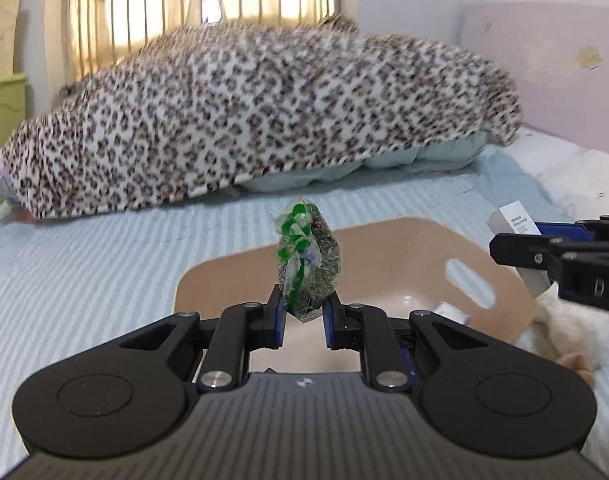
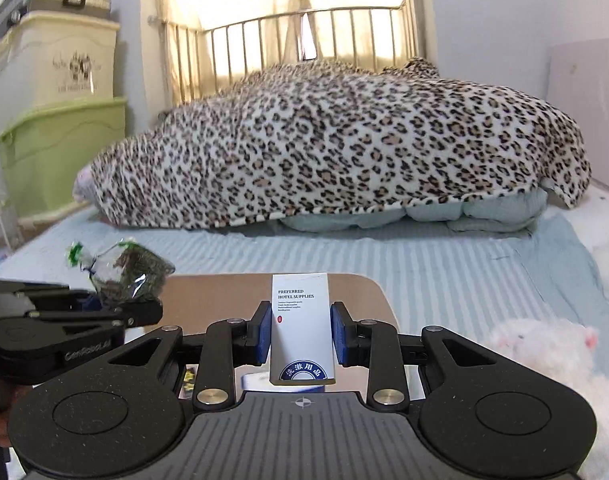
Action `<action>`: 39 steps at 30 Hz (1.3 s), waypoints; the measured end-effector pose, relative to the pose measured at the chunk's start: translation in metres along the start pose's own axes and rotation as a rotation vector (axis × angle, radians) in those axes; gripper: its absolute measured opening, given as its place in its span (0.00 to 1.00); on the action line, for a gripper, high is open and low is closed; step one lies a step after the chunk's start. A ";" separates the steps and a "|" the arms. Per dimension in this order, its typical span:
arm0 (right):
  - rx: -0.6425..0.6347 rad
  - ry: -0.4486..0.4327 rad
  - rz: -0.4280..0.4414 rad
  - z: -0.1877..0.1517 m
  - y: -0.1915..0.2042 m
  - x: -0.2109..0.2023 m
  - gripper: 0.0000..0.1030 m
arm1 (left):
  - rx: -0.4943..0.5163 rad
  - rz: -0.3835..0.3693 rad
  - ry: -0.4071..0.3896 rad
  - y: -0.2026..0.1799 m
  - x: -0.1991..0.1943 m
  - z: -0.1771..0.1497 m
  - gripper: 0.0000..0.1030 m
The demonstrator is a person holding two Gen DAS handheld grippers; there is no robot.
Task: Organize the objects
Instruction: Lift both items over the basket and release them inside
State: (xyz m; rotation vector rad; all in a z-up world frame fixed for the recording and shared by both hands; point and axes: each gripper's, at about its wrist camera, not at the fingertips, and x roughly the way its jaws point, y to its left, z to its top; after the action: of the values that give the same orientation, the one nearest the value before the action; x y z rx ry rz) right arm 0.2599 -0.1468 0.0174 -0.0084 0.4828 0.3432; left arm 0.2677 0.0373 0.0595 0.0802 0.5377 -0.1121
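Observation:
My left gripper [image 1: 303, 312] is shut on a small clear packet of dried herbs with green print [image 1: 307, 264] and holds it upright over the near rim of a tan plastic basket [image 1: 388, 248] on the bed. My right gripper [image 2: 300, 330] is shut on a white hotel supplies box [image 2: 302, 324] above the same basket [image 2: 224, 296]. The right gripper and its box [image 1: 516, 226] show at the right edge of the left wrist view. The left gripper with the packet [image 2: 132, 268] shows at the left of the right wrist view. A small white item [image 1: 452, 312] lies inside the basket.
A leopard-print blanket [image 2: 344, 144] over a pale quilt fills the back of the striped blue bed [image 2: 424, 264]. A white plush toy [image 2: 552, 356] lies right of the basket. Green and cream storage bins [image 2: 52, 120] stand at the left by the metal bed rail.

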 end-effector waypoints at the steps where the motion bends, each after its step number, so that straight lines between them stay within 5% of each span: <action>1: -0.003 0.007 -0.003 -0.001 0.001 0.007 0.27 | -0.010 0.009 0.020 0.000 0.007 -0.002 0.20; 10: 0.021 0.086 -0.020 -0.011 0.010 0.053 0.28 | -0.076 0.058 0.217 0.003 0.056 -0.022 0.22; 11: 0.021 0.099 -0.015 -0.012 0.011 0.057 0.39 | -0.085 0.065 0.225 0.004 0.056 -0.023 0.24; 13: 0.020 0.104 -0.009 -0.014 0.012 0.057 0.45 | -0.089 0.063 0.228 0.005 0.053 -0.024 0.27; 17: 0.013 0.065 -0.008 -0.014 0.009 0.040 0.64 | -0.084 0.087 0.192 0.005 0.036 -0.021 0.78; 33: -0.074 0.045 -0.023 -0.043 -0.028 -0.066 0.92 | -0.056 0.039 0.135 -0.022 -0.043 -0.034 0.88; 39: -0.113 0.118 -0.024 -0.066 -0.039 -0.082 0.97 | -0.073 0.018 0.174 -0.032 -0.051 -0.061 0.88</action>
State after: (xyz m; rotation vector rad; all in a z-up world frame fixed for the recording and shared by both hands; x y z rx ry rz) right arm 0.1751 -0.2157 -0.0063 -0.1448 0.5787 0.3472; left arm 0.1895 0.0167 0.0322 0.0240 0.7144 -0.0677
